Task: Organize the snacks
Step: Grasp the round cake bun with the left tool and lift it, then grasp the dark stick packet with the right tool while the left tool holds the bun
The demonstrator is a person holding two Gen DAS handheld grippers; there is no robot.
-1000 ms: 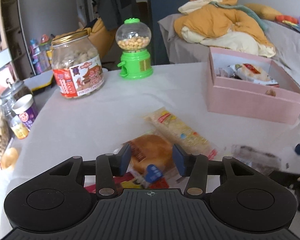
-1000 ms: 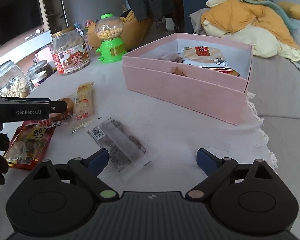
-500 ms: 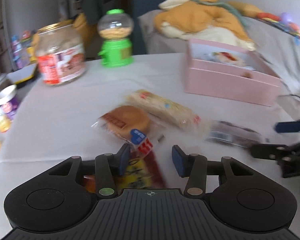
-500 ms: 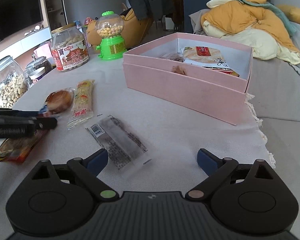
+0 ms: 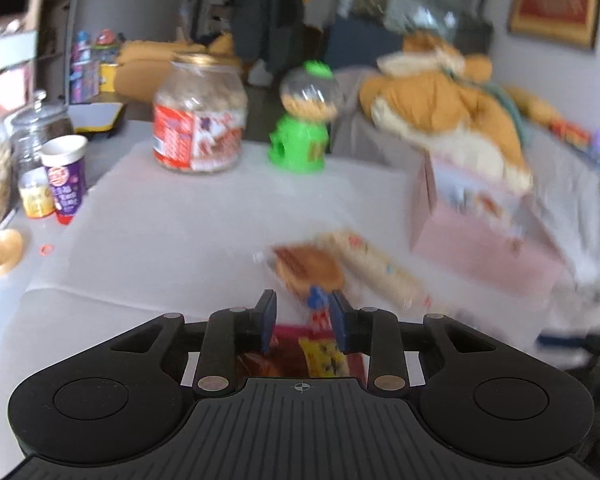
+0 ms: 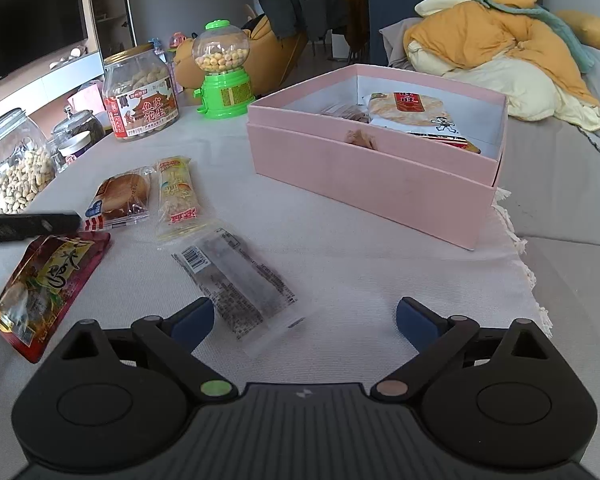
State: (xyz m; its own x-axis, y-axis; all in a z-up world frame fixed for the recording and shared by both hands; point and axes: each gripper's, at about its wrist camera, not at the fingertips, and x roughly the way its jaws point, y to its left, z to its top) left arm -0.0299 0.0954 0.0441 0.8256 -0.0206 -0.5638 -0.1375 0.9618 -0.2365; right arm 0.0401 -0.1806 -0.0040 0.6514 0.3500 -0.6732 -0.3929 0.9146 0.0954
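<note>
Several snack packs lie on the white cloth: a bun pack [image 6: 120, 200], a yellow cracker pack [image 6: 178, 196], a clear dark-bar pack [image 6: 236, 280] and a red pouch [image 6: 48, 280]. The pink box [image 6: 364, 176] holds other snacks. My left gripper [image 5: 302, 320] is partly open and empty, above the red pouch [image 5: 300, 356], just behind the bun pack [image 5: 308, 268]; it also shows at the left edge of the right wrist view [image 6: 28, 224]. My right gripper [image 6: 304, 320] is wide open and empty, low over the cloth by the dark-bar pack.
A peanut jar [image 6: 140, 96] and a green candy dispenser [image 6: 222, 72] stand at the back. Glass jars [image 6: 12, 160] and a purple cup [image 5: 64, 176] crowd the left edge. A heap of orange bedding [image 6: 500, 48] lies behind the box.
My left gripper has pulled back and swung left, off the bun pack to above the red pouch; its view is blurred by motion. The right gripper has stayed nearly still and open.
</note>
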